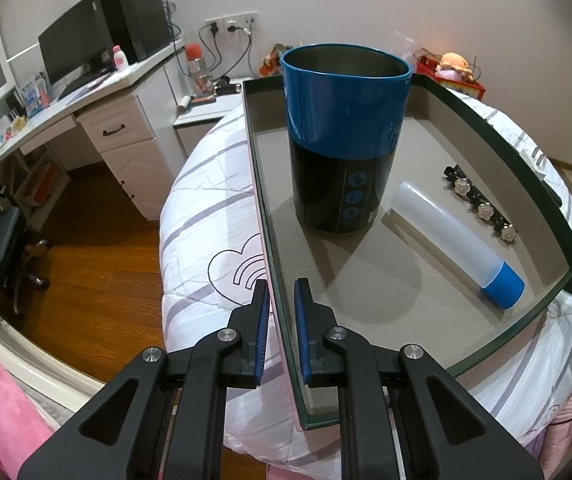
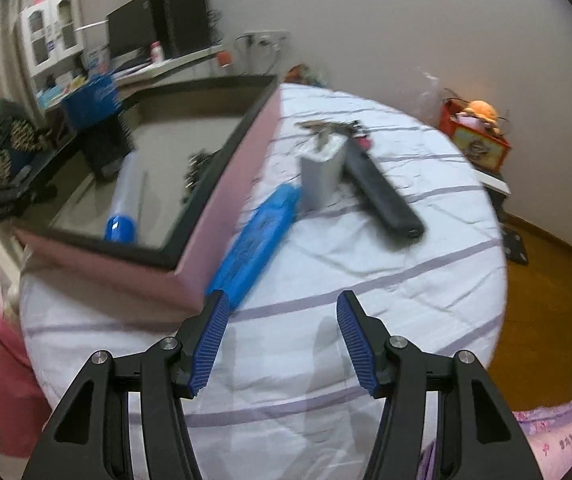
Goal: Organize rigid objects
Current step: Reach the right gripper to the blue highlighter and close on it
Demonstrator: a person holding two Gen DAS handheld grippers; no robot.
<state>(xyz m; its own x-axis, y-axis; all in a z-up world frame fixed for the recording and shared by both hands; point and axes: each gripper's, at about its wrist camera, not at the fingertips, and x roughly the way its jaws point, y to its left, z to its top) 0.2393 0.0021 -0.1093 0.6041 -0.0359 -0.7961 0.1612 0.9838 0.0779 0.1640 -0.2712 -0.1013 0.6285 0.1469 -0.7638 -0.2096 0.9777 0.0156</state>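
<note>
My left gripper (image 1: 280, 290) is shut on the left wall of a pink box (image 1: 270, 248) that rests on the bed. In the box stand a blue and black can (image 1: 342, 140), a clear tube with a blue cap (image 1: 458, 240) and a black flowered hair clip (image 1: 480, 202). My right gripper (image 2: 282, 304) is open and empty above the quilt, beside the box's (image 2: 222, 208) right wall. Ahead of it on the quilt lie a blue flat case (image 2: 254, 240), a grey block (image 2: 320, 178), a black remote-like bar (image 2: 382, 196) and keys (image 2: 326, 128).
The round bed has a white striped quilt (image 2: 366, 280). A white desk (image 1: 86, 120) with a monitor and speaker stands at the left. A red box with a plush toy (image 2: 474, 128) sits at the far right. Wood floor (image 1: 98, 248) surrounds the bed.
</note>
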